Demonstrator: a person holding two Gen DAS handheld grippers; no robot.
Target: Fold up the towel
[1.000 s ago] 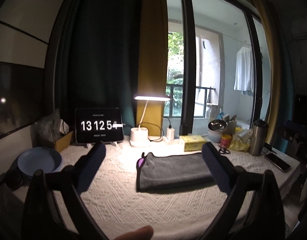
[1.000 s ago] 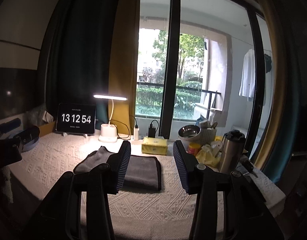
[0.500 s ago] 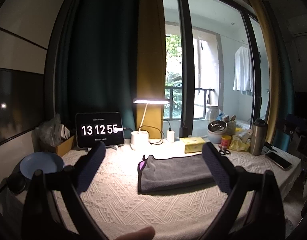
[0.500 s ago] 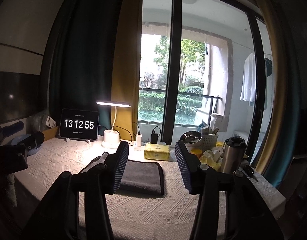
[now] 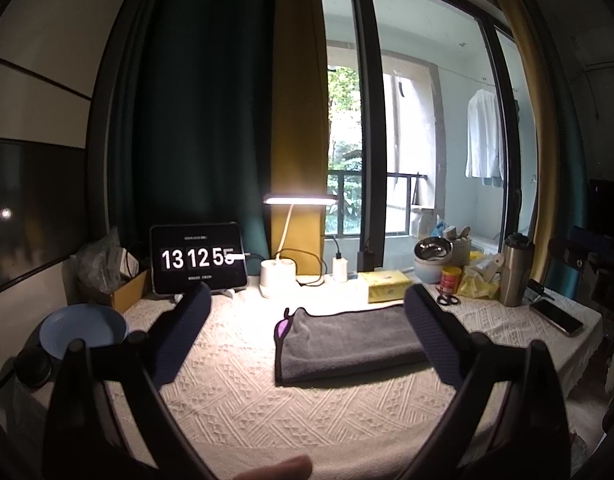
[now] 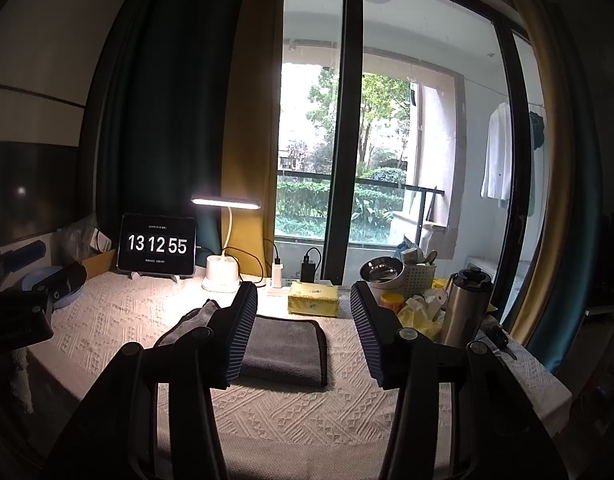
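Note:
A grey towel [image 5: 347,342] lies folded flat on the white textured tablecloth [image 5: 235,396], with a purple tag at its left corner. It also shows in the right wrist view [image 6: 285,350], partly hidden behind the left finger. My left gripper [image 5: 305,336] is open and empty, held back from the table, its fingers framing the towel. My right gripper [image 6: 303,336] is open and empty, also held back and above the table's front edge.
A tablet clock [image 5: 199,258], a lit desk lamp [image 5: 279,276], a yellow tissue pack [image 5: 387,286], a steel flask [image 5: 515,270], a metal bowl [image 5: 433,248], a phone [image 5: 555,316] and a blue bowl [image 5: 83,328] stand around the towel.
Both grippers have drawn back and tilted up slightly, so the towel sits lower and smaller in view. The towel has not moved.

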